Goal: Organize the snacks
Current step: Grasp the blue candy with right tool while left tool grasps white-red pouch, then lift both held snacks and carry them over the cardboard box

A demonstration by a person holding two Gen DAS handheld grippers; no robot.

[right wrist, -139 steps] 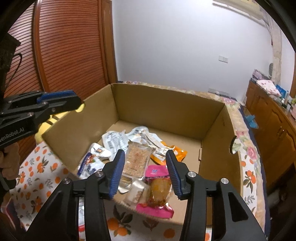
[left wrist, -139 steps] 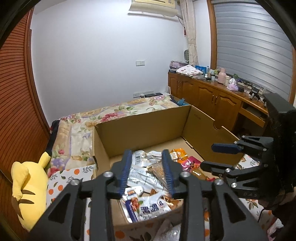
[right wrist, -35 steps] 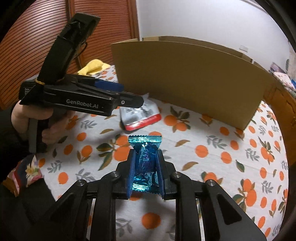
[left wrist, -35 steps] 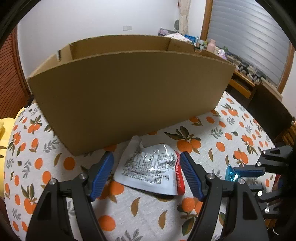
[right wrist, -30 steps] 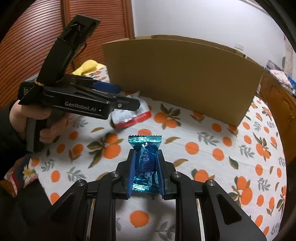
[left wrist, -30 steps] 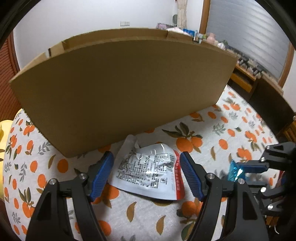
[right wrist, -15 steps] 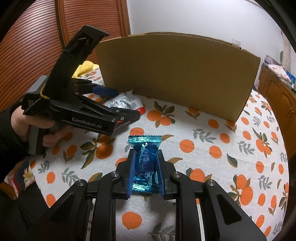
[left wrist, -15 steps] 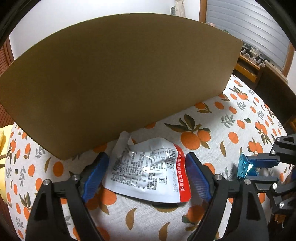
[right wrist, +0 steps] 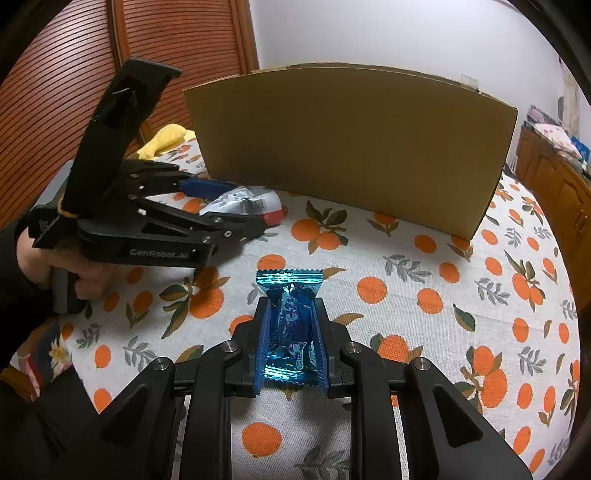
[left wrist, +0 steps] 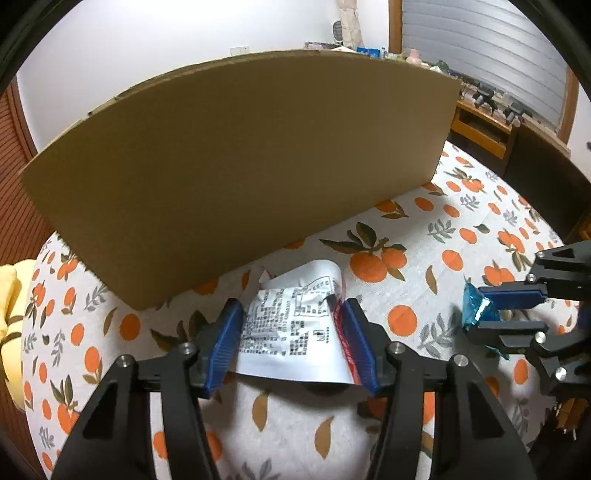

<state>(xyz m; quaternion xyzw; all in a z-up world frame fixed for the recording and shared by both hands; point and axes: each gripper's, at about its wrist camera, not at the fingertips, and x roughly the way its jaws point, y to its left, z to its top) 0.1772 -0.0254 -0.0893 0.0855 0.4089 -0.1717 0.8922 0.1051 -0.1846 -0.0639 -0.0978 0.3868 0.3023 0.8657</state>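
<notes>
Now both grippers work beside the cardboard box [left wrist: 236,155].
Left gripper [left wrist: 291,343] jaws just closing, pinching the white snack pouch [left wrist: 291,325]; right gripper [right wrist: 290,332] clenched on blue candy wrapper [right wrist: 290,317], orange-print bedspread [right wrist: 424,295] below.

The setting is a domestic bedroom. The work area is covered by a white cloth printed with oranges and leaves [right wrist: 424,266], on which a plain cardboard box [left wrist: 240,166] stands. A yellow plush toy [left wrist: 9,317] lies at the near left edge. The left side is closed by reddish-brown louvred wooden doors [right wrist: 55,74], and the far wall is plain white [right wrist: 388,33]. On the right stands a wooden cabinet [right wrist: 554,184] carrying household clutter, below a window fitted with a grey shutter [left wrist: 480,40] and a curtain [left wrist: 349,22].
</notes>
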